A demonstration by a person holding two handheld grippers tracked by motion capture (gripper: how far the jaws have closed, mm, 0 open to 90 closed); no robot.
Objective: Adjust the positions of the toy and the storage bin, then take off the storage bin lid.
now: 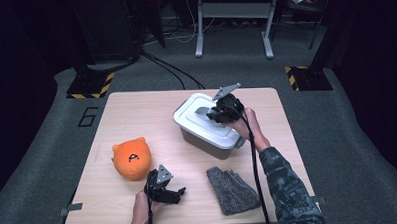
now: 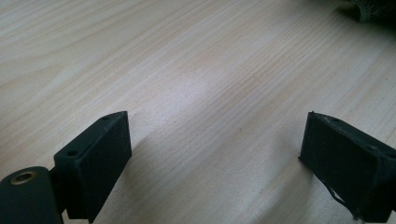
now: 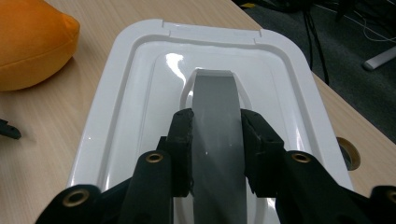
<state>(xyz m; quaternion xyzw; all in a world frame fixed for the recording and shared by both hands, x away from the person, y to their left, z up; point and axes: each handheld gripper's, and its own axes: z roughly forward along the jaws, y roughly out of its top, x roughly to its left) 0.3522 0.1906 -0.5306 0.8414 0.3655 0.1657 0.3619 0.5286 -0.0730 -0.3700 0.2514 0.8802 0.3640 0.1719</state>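
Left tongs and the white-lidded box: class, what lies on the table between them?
Nothing: in the high view, bare wooden table separates the left tongs from the box.

An orange plush toy [image 1: 132, 158] with a small dark face sits near the left edge of the wooden table [image 1: 136, 114], toward the near side. A grey knitted cloth [image 1: 232, 190] lies flat close to the near edge, right of the middle, well apart from the toy. Beyond the far edge, cables [image 1: 170, 68] trail across the grey floor [image 1: 367, 136] toward a metal stand [image 1: 233, 20].
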